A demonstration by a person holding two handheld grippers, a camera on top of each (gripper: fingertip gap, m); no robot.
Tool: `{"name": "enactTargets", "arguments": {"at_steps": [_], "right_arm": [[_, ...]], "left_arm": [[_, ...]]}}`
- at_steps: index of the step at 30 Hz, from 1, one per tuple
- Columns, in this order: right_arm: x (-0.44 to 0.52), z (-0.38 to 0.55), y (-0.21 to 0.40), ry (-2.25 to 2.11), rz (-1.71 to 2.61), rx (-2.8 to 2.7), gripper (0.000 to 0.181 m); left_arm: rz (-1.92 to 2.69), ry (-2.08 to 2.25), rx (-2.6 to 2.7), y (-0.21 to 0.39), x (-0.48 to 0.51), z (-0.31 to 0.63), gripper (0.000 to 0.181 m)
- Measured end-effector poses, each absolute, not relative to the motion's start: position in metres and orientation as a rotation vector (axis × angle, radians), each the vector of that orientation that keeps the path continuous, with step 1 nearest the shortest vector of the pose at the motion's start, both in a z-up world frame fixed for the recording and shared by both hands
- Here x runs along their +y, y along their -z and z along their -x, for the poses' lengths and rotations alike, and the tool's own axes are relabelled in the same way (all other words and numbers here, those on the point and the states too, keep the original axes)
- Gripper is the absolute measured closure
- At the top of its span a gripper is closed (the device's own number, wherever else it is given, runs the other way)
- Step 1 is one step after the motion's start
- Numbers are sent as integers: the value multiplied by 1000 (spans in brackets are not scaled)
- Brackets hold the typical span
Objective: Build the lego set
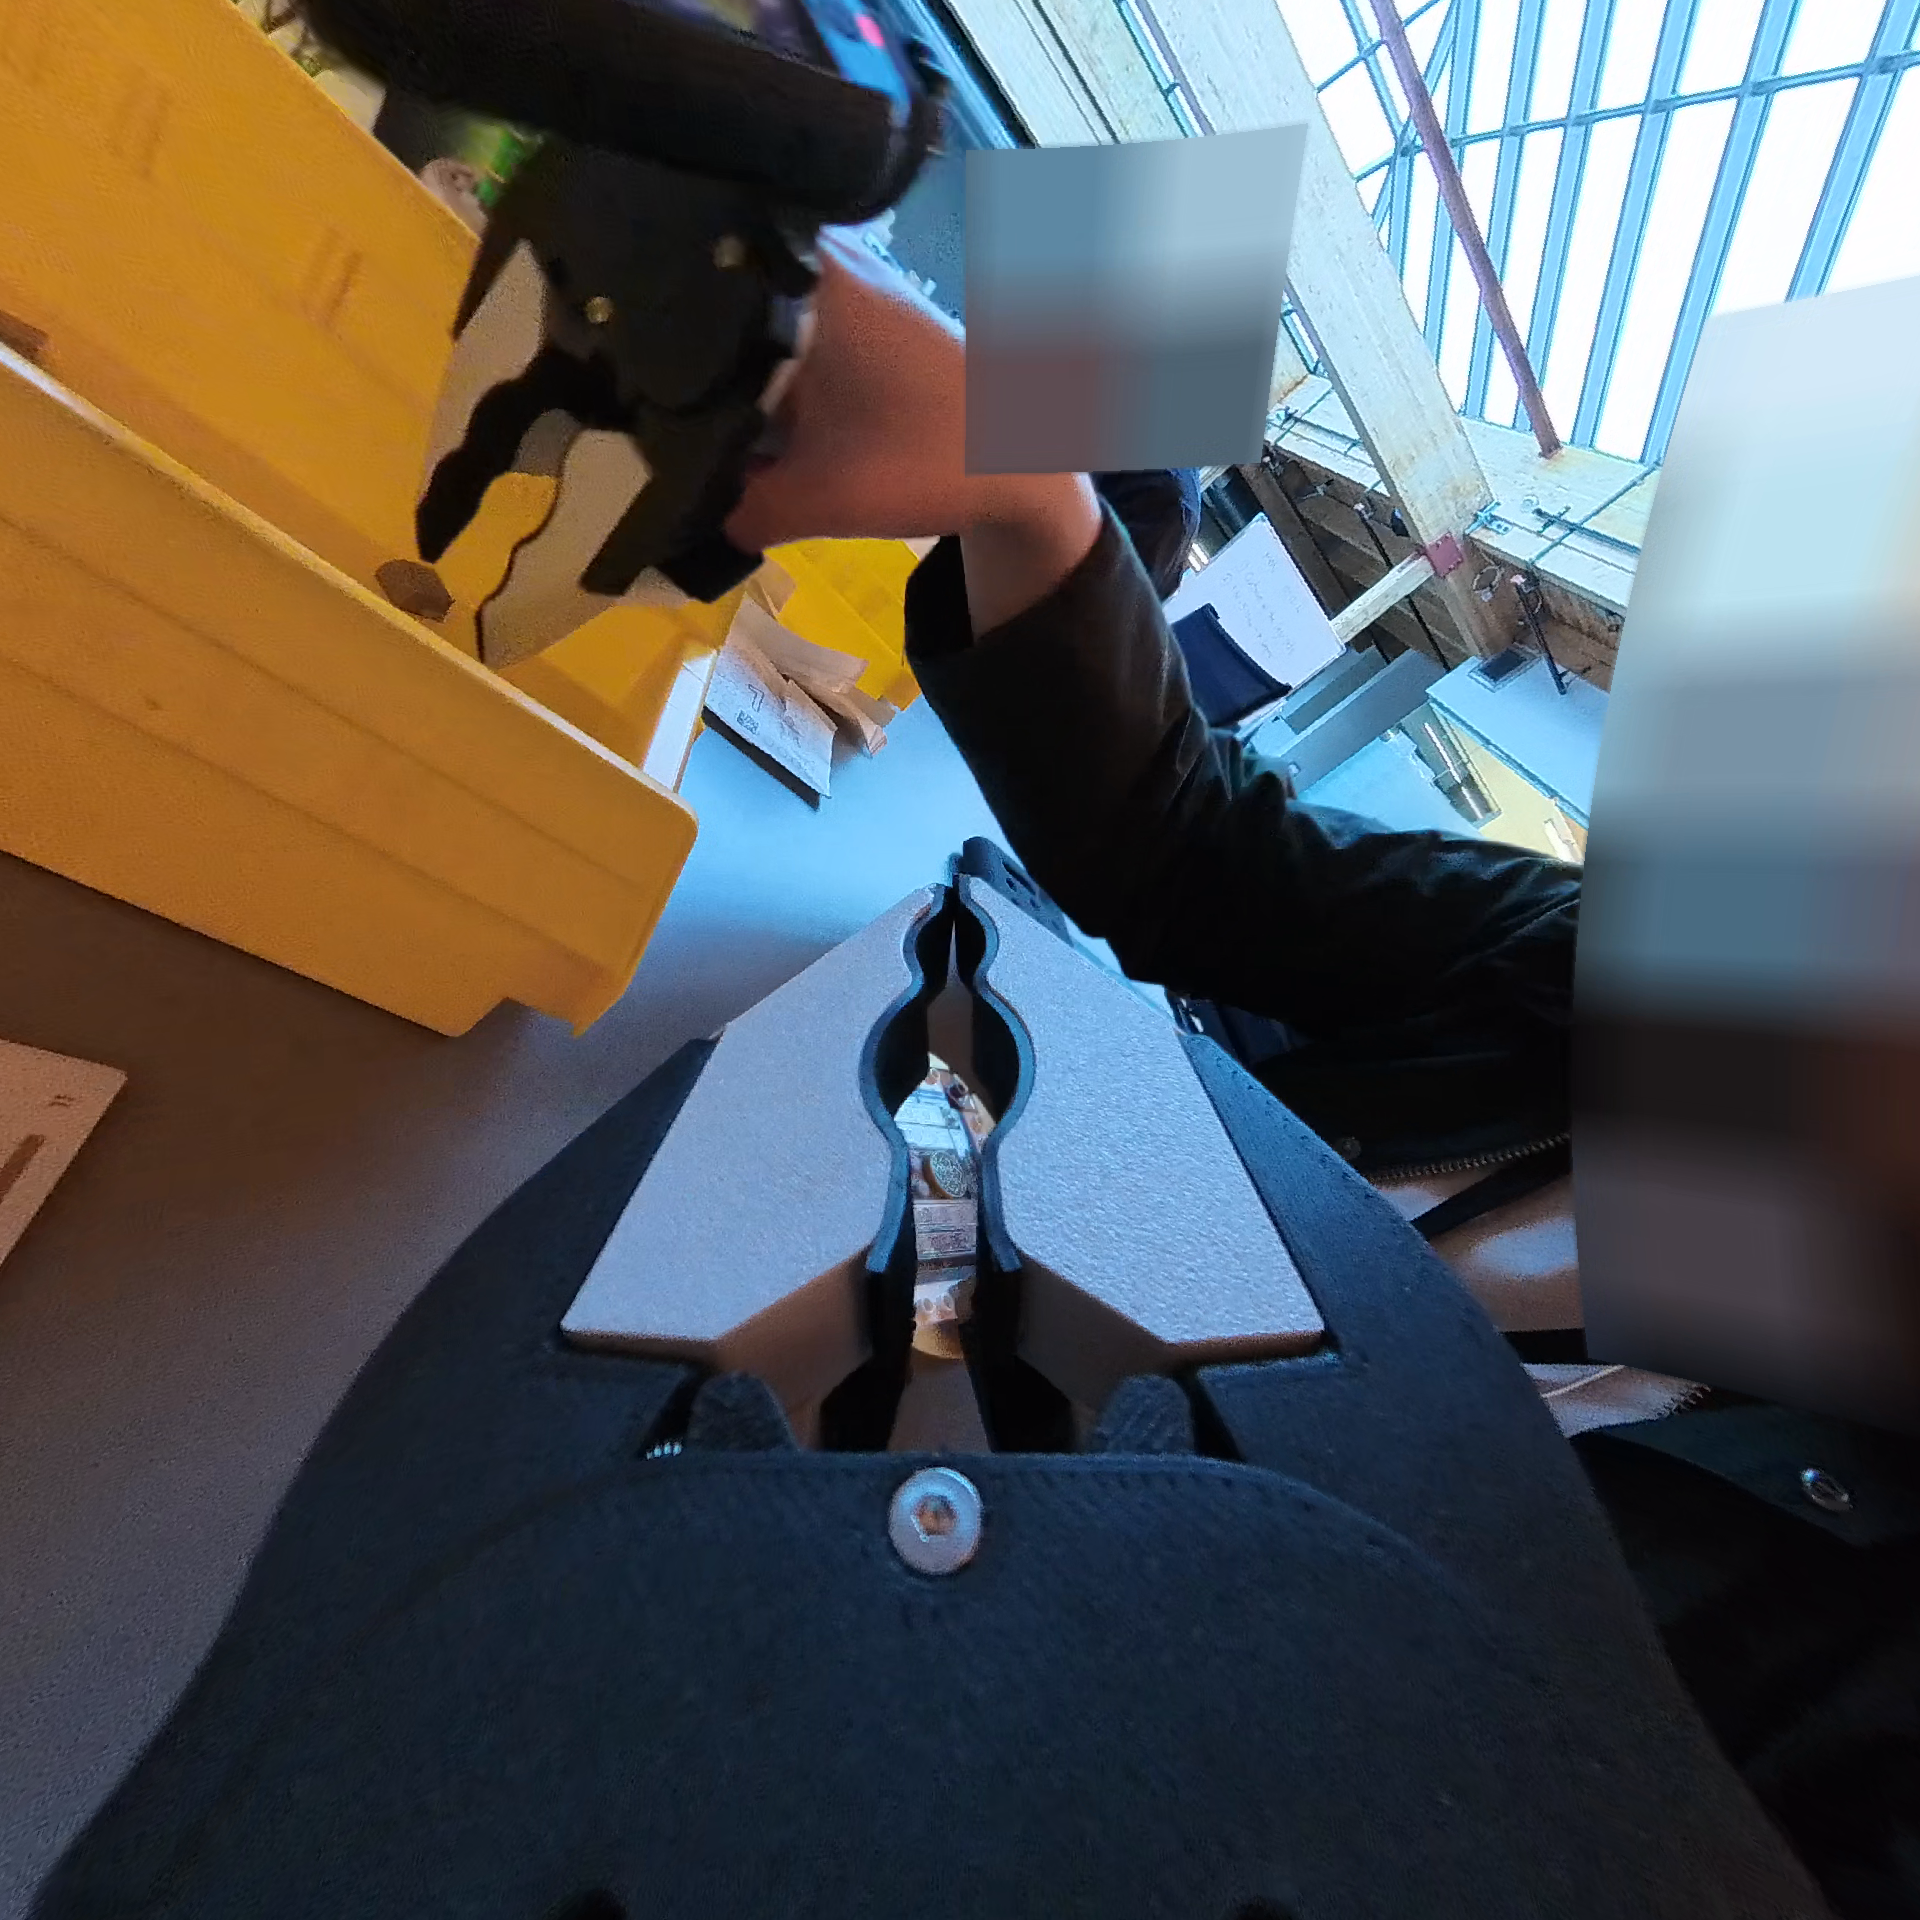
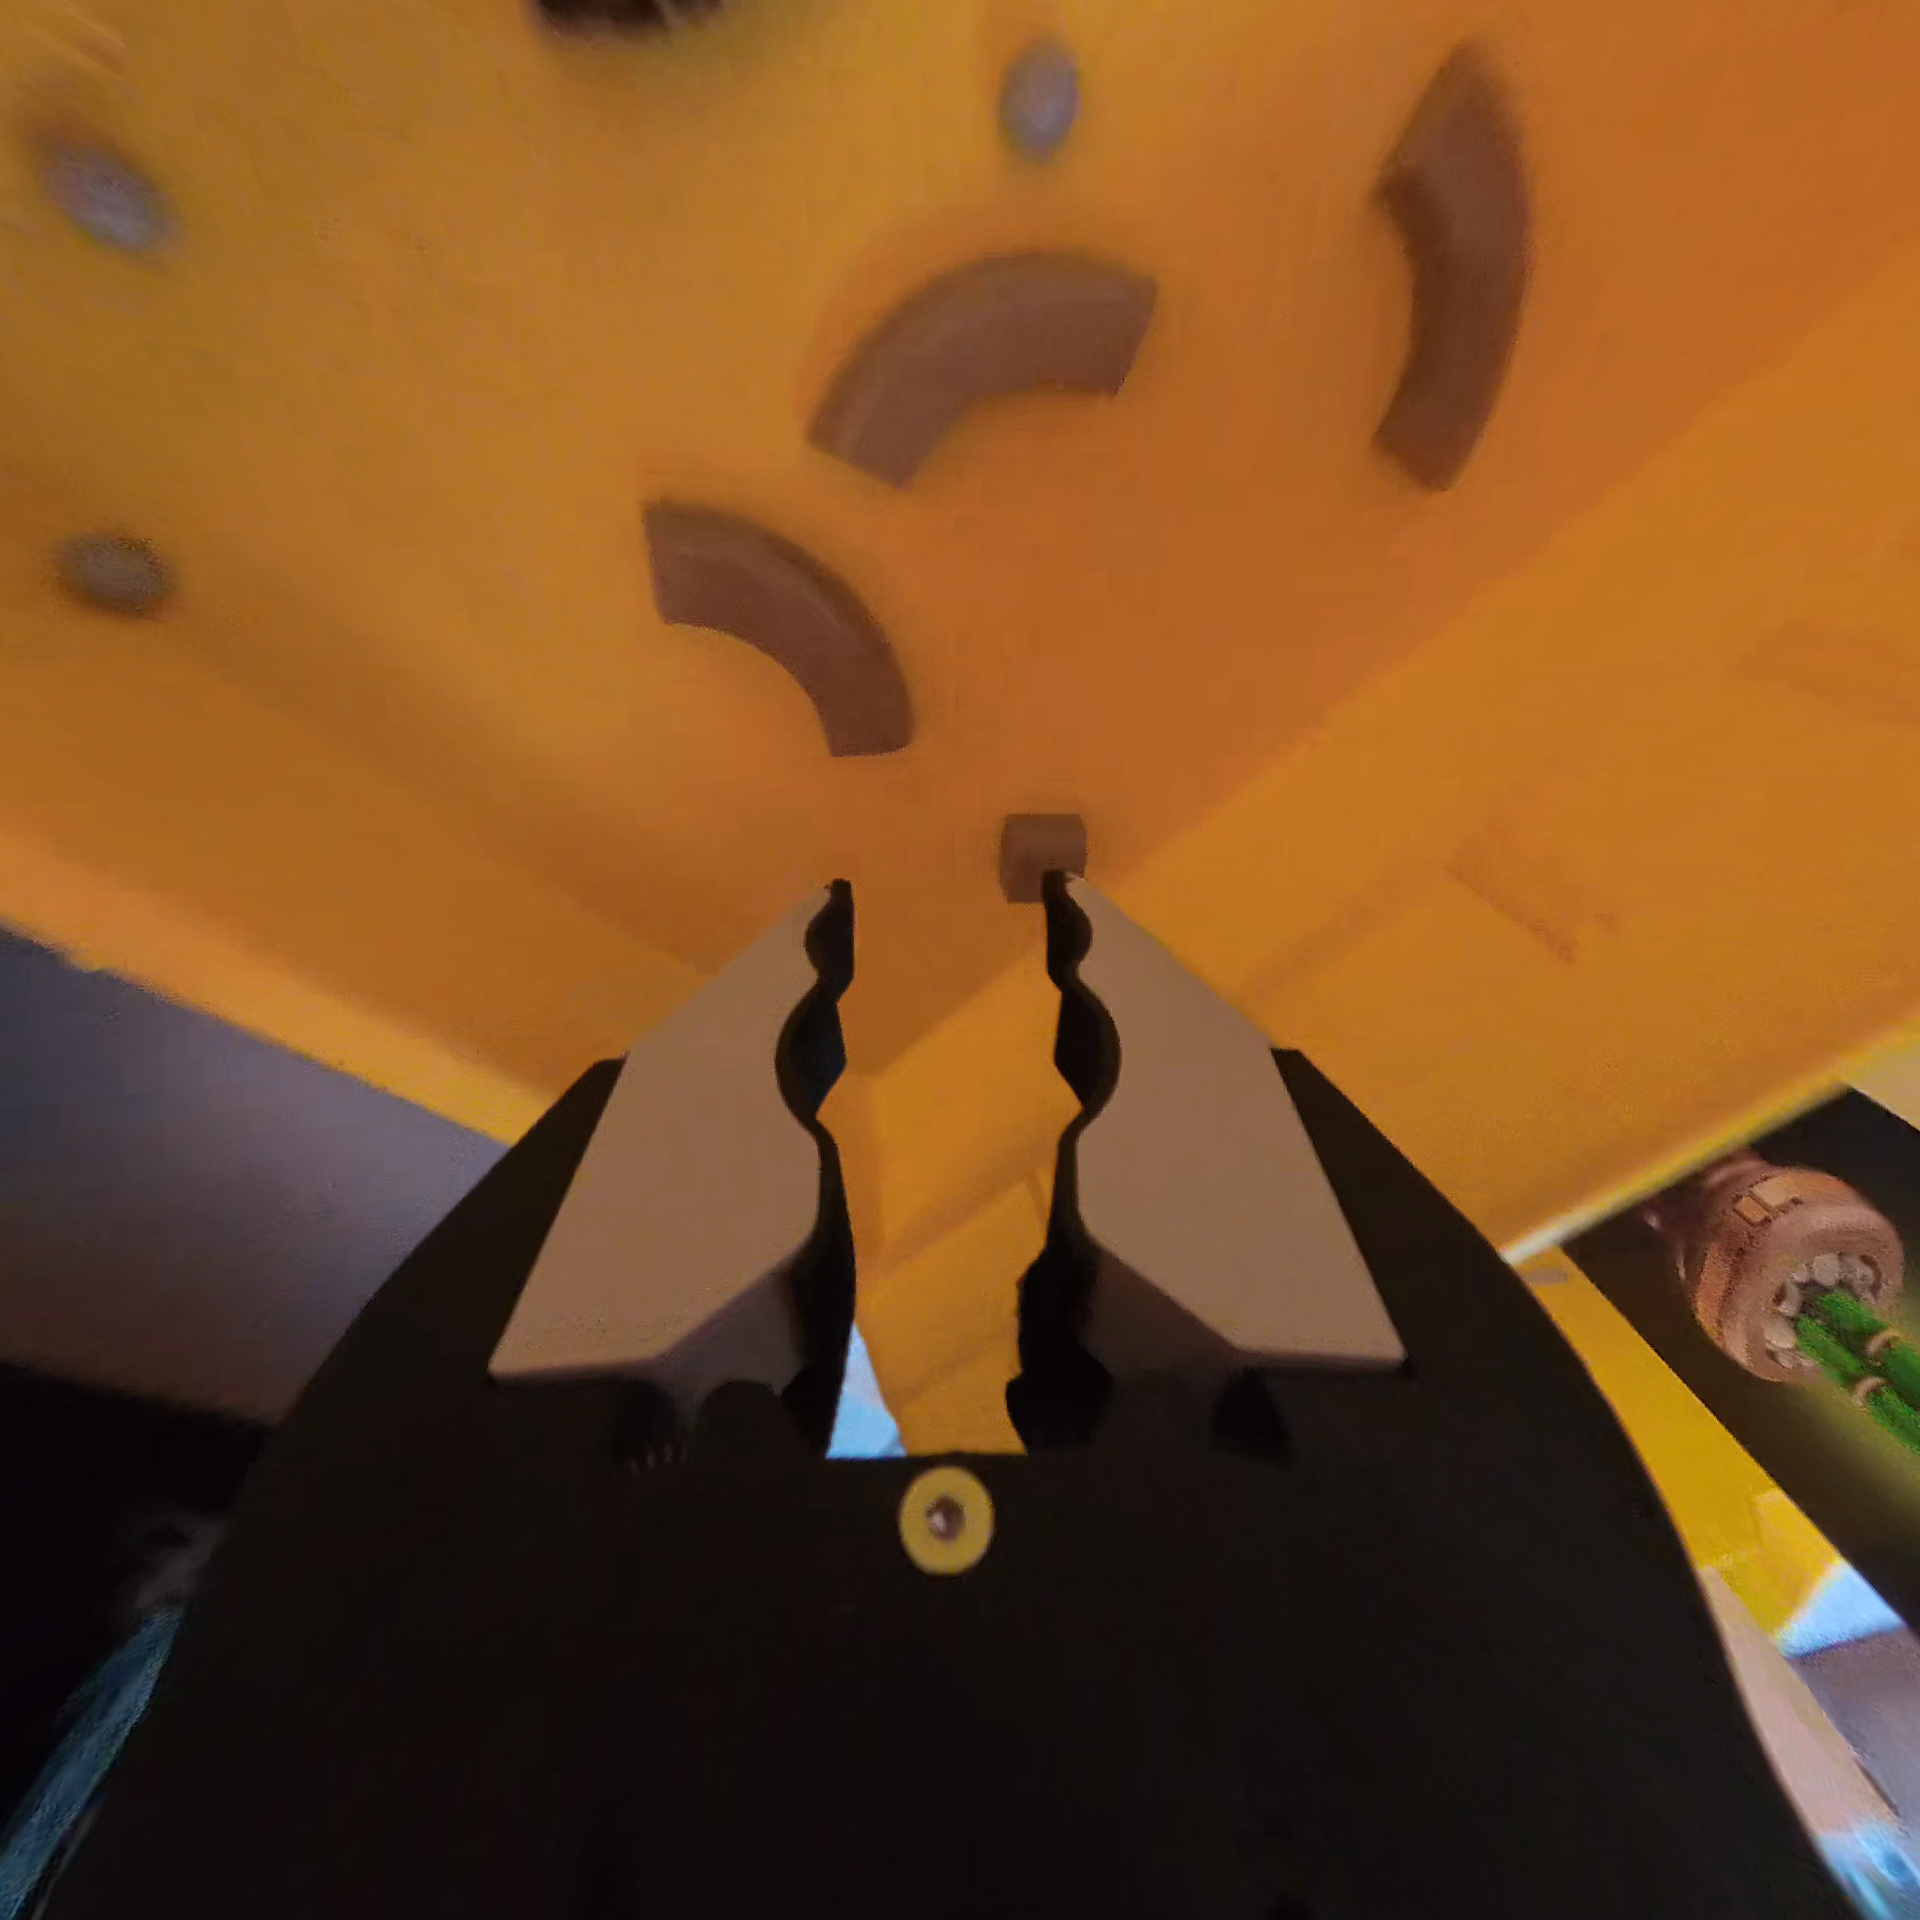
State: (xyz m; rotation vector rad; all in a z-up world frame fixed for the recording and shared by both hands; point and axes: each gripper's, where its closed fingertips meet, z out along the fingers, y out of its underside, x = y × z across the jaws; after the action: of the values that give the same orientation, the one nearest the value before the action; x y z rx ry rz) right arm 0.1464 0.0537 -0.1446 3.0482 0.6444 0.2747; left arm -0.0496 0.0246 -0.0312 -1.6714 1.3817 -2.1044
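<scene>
My right gripper (image 2: 948, 888) is open, with its tips down inside a yellow bin (image 2: 1455, 831). Its right fingertip (image 2: 1058, 894) touches a small brown square brick (image 2: 1042, 844) on the bin floor. Three curved brown pieces (image 2: 982, 353) (image 2: 779, 623) (image 2: 1455, 270) and a few small grey round pieces (image 2: 1039, 99) lie farther in. In the left wrist view the right gripper (image 1: 520, 561) hangs open over the bin (image 1: 312, 727), next to the small brown brick (image 1: 414, 587). My left gripper (image 1: 954, 894) is shut with its tips together, low over the grey table, and nothing shows between the tips.
A person's hand and black sleeve (image 1: 1195, 831) hold the right gripper. Opened paper bags (image 1: 790, 707) lie behind the bin. A sheet of paper (image 1: 42, 1132) lies at the left edge. A printed picture of the model (image 2: 1787, 1309) lies beside the bin. Left tips to right tips: about 25 centimeters.
</scene>
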Motion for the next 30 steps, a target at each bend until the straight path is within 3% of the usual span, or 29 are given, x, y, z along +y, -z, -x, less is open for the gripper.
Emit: {"name": "enactTargets", "arguments": {"at_steps": [1,3,14,17,21,23,25,27,30], "right_arm": [[51,-152,151,-297,-2970,632,144],[55,-161,155,-354,-2910,602,159],[63,-166,159,-344,-2900,589,155],[62,-166,160,-319,-2894,616,167],[71,-151,136,-195,-3155,617,167],[79,-107,105,252,-3441,646,167],[71,-49,53,1111,-3559,696,167],[47,-9,4,1988,-3333,703,167],[24,11,-9,2433,-3049,666,167]], "left_arm": [[1670,2103,1385,31,25,50,181],[1668,2103,1387,31,25,50,181],[1660,2110,1416,32,20,50,181],[1666,2111,1419,33,20,50,181],[1641,2090,1417,32,20,48,181],[1589,2043,1407,28,22,45,181],[1515,1965,1394,22,22,40,169],[1438,1898,1414,14,13,35,157],[1345,1856,1462,3,-9,30,148]]}}
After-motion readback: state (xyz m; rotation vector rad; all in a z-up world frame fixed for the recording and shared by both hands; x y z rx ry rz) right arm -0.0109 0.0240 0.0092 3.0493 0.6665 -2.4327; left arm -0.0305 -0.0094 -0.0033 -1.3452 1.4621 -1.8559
